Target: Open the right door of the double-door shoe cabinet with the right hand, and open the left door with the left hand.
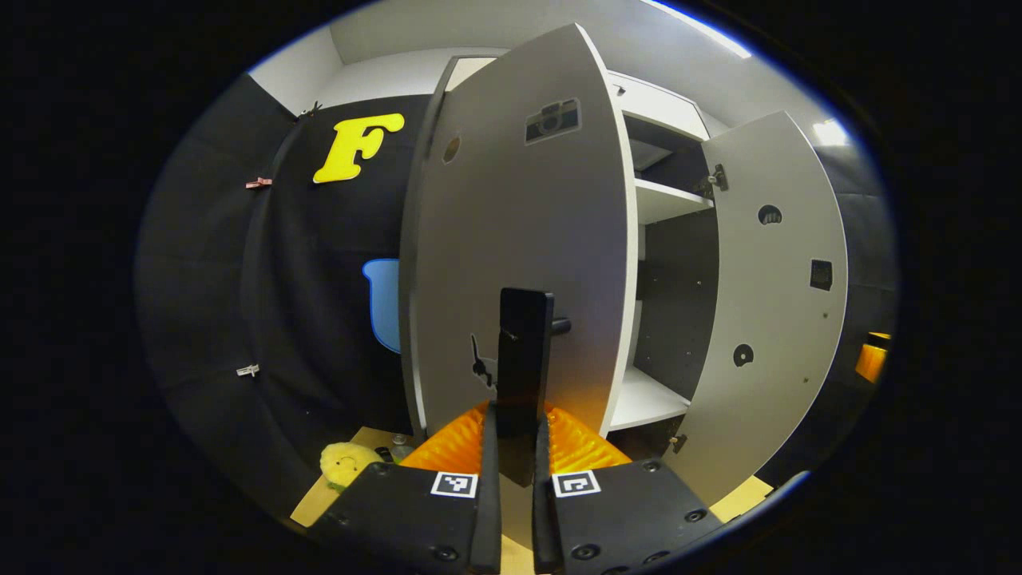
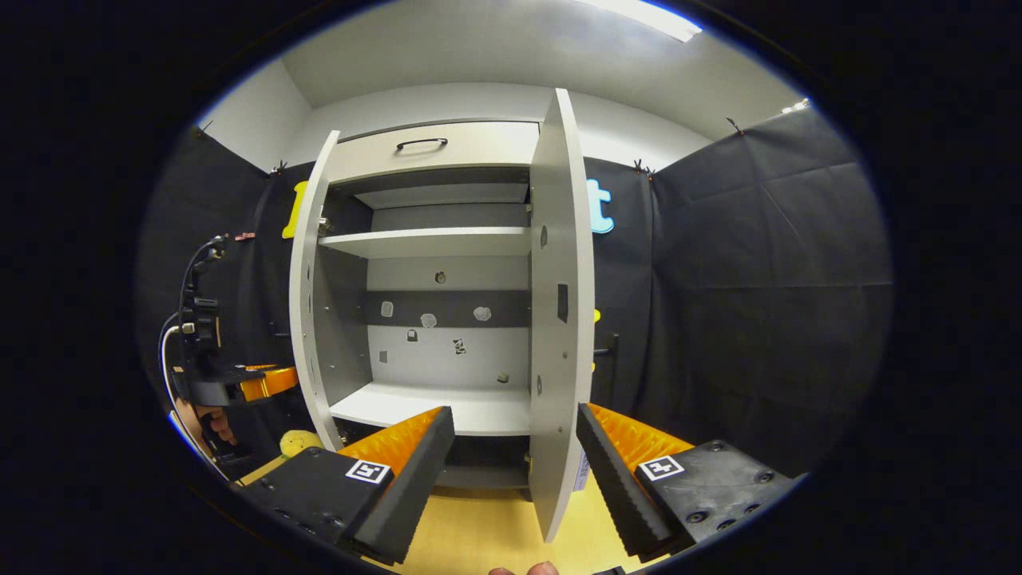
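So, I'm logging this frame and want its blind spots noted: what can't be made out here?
- Left gripper view: the left gripper grips the black handle of the left door, hiding the handle's lower end.
- Right gripper view: the right door stands edge-on between the right gripper and the cabinet; its front is hidden.
- Right gripper view: small marks on the cabinet back panel are too small to identify.

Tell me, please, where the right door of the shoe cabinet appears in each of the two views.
Left gripper view: the right door stands open at right of centre, its inner face towards the camera.
Right gripper view: the same door runs down the centre, nearly edge-on, between the open fingers of the right gripper.
Shared landmark: the upper shelf inside the cabinet.
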Tool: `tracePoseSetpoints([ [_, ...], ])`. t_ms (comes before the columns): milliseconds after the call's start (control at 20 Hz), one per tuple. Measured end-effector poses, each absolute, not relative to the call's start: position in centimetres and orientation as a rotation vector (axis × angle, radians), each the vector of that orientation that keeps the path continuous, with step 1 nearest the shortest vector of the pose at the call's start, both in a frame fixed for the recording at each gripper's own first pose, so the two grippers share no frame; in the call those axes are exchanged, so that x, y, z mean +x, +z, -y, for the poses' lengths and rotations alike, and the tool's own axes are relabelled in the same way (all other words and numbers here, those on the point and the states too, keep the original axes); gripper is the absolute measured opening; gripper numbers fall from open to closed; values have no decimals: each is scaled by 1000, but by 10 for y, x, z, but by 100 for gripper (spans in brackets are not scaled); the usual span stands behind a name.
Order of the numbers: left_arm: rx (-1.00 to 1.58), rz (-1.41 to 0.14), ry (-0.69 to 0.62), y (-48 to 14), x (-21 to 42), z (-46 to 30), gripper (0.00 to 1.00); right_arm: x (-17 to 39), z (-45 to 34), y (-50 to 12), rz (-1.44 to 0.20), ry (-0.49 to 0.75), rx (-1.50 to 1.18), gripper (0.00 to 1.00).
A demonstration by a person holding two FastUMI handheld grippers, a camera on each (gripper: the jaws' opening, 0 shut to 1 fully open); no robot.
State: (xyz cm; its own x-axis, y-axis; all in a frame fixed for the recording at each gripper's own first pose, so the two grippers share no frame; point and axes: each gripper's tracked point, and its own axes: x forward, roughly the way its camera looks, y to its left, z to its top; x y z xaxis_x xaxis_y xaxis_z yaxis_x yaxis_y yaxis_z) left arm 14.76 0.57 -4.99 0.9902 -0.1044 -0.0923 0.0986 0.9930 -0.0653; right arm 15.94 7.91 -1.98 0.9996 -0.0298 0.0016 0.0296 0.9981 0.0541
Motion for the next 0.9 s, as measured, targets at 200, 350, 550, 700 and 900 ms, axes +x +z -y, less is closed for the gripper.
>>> tracePoseSetpoints([
  [200, -61, -93, -102, -52, 137, -21, 17, 158, -93, -23, -5, -35, 67, 97],
  [350, -79, -92, -100, -51, 133, -39, 20, 155, -107, -22, 4, -25, 49, 97],
  [550, -85, -91, -106, -53, 128, -52, 20, 152, -122, -17, 23, -16, 55, 97],
  [700, -82, -86, -98, -53, 124, -66, 21, 153, -126, -20, 20, -24, 37, 97],
  [900, -91, -78, -82, -55, 122, -84, 16, 157, -138, -21, 13, -12, 76, 97],
])
